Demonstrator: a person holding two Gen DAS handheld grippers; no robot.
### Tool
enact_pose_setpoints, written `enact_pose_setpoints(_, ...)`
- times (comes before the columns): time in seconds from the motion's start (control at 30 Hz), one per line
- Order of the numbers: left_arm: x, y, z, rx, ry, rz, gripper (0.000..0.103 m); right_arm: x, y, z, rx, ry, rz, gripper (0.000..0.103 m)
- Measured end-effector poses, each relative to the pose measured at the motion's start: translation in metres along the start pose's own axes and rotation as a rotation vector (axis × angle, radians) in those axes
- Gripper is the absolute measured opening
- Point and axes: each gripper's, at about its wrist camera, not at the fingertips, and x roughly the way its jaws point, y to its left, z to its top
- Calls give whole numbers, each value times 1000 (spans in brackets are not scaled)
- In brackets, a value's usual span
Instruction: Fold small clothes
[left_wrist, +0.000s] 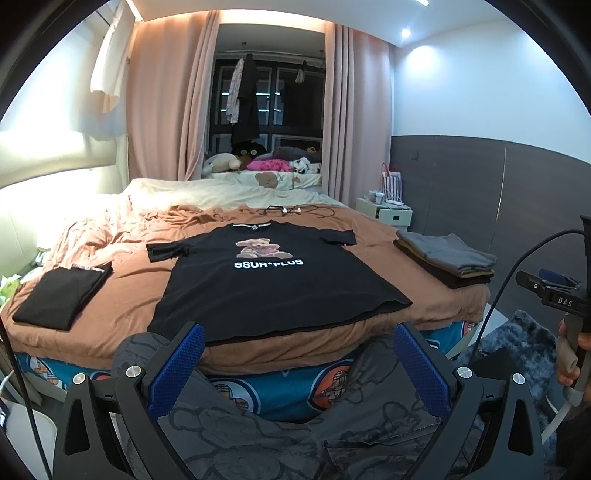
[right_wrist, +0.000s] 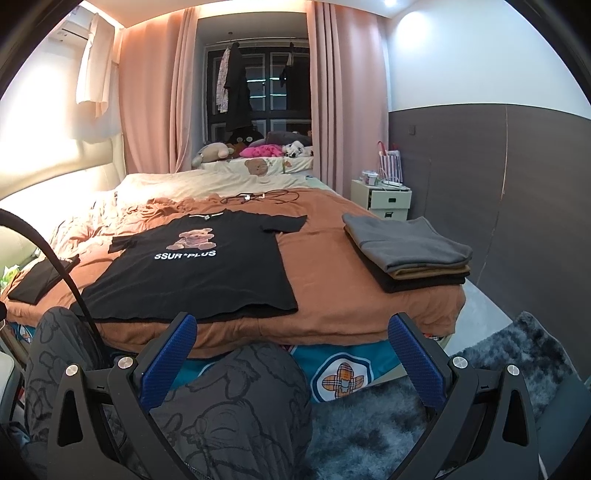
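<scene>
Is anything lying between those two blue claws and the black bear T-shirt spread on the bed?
Nothing visible blocks it. The black T-shirt lies flat on the brown blanket, its hem at the near bed edge. Both the left gripper and the right gripper hang open just short of the bed, over the person's knees. The folded stacks sit off to the sides.

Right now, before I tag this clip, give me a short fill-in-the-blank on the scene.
1. The black T-shirt lies spread flat on the ____ blanket.
2. The top garment of the folded stack is ____.
3. The jaws of the left gripper and the right gripper are both ____.
4. The animal printed on the T-shirt is a ____.

Missing words: brown; grey; open; bear
</scene>
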Motion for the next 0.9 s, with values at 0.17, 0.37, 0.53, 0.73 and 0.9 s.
enact_pose_setpoints(0.17, -1, 0, -1, -1, -2, 1, 103, -1, 0, 0, -3, -1, -1, 103)
enact_pose_setpoints(0.37, 0, -1, -2, 1, 0, 4, 103, -2, 0, -5, 3, -3, -3, 103)
enact_pose_setpoints(0.53, 0, 0, -2, -1, -4, 9, 103, -2, -1, -5, 2, -2, -1, 103)
enact_pose_setpoints(0.73, 0, 0, -3, 0, -2, 8, 103, -3, -1, -5, 3, -3, -1, 103)
enact_pose_setpoints(0.9, 0, 0, -2, 1, -4, 8, 103, -3, -1, -5, 2, -4, 1, 103)
